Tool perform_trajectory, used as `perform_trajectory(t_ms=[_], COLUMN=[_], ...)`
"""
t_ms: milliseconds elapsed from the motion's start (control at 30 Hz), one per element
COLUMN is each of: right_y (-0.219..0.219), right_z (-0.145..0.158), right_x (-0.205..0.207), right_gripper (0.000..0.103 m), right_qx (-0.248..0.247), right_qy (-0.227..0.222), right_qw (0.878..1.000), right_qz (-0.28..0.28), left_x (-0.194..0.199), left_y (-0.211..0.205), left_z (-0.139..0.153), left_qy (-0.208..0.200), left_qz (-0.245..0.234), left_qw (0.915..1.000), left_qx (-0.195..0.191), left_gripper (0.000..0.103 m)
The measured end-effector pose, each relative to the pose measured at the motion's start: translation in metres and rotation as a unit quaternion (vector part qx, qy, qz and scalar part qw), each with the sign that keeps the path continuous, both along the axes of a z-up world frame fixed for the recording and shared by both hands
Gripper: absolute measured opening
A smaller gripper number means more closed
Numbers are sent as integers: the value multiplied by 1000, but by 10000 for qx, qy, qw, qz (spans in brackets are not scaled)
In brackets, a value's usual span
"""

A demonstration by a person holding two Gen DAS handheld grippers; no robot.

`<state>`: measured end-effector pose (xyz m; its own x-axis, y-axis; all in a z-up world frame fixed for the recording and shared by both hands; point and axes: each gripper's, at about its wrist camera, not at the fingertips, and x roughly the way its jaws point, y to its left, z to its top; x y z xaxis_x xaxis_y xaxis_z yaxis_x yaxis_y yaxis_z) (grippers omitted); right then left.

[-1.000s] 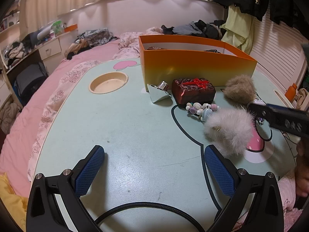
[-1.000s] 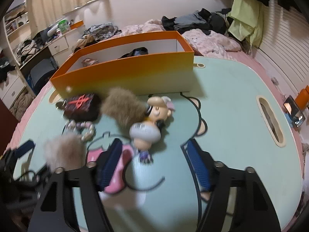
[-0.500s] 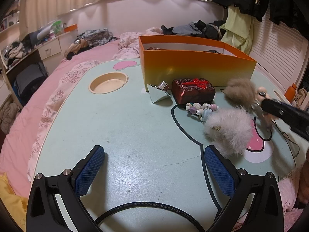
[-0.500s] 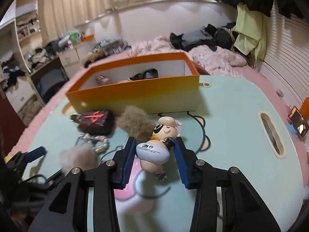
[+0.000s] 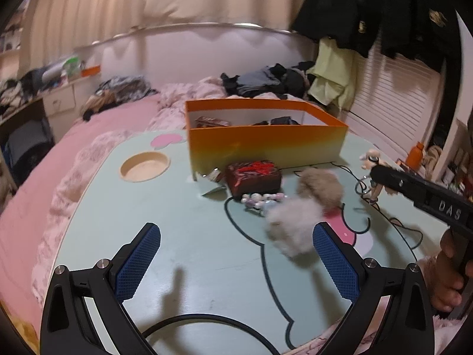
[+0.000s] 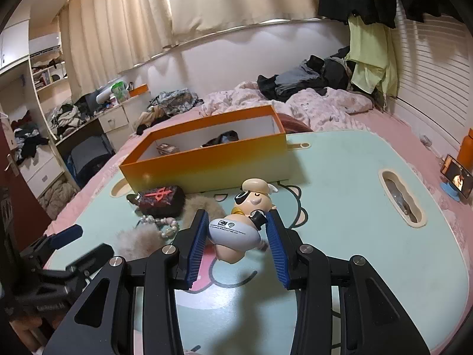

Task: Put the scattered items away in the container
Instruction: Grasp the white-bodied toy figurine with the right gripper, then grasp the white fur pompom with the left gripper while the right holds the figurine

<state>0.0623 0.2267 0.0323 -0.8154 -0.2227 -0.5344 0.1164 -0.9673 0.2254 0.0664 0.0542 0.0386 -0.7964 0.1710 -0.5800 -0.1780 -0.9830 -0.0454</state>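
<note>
Box already holds a couple of dark items; most clutter is still on the bench. Right gripper fingers pinch the pig figurine, lifted at 6 o'clock of the box; left gripper fingers spread, empty. Left: dark pouch, bead string, two fur pompoms, all 6 o'clock of the box.

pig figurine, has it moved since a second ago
Yes. The pig figurine, clamped in the right gripper, has been lifted off the table and sits nearer the orange box.
</note>
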Motion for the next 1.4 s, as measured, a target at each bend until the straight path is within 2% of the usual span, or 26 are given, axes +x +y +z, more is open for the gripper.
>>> perform_trajectory(t_ms=[100,267,433,567,633,733,767,800,833,900,1033,1100,1400], right_y=[3,10,10,10,10,11,11,12,12,12,11,9,1], right_z=[4,10,7,4,3,2,2,1,1,1,2,1,-1], right_x=[2,3,0,0,-1,0,0,0,0,0,2,2,5], right_gripper=[42,42,42,42,42,42,42,42,42,42,42,42,42], right_qx=[-45,-163,-201,-200,-202,-217,-226,-230,-230,-221,-210,-193,-105], right_qy=[66,131,40,-25,-45,-60,-66,-73,-77,-75,-3,25,9], right_qw=[10000,9998,9998,9998,9998,9997,9997,9997,9997,9997,9998,9998,9999], right_qz=[11,-35,-48,-16,-9,-18,-19,-21,-21,-19,9,48,136], left_x=[3,6,3,-6,-13,-24,-26,-28,-29,-23,-1,4,0], left_y=[6,4,11,19,21,27,29,32,33,29,17,14,12], left_z=[3,5,6,6,6,-1,-4,-9,-14,-16,-5,-1,-5], left_qy=[83,173,127,-14,-135,-424,-510,-648,-760,-703,-173,-37,-171], left_qz=[-84,-224,-518,-545,-581,-600,-626,-700,-791,-780,-649,-589,-494], left_qw=[9999,9996,9985,9985,9981,9972,9967,9954,9938,9939,9964,9968,9975], left_qx=[-65,56,125,96,164,137,105,108,200,344,527,531,480], left_gripper=[103,103,103,100,91,68,54,28,20,21,21,21,21])
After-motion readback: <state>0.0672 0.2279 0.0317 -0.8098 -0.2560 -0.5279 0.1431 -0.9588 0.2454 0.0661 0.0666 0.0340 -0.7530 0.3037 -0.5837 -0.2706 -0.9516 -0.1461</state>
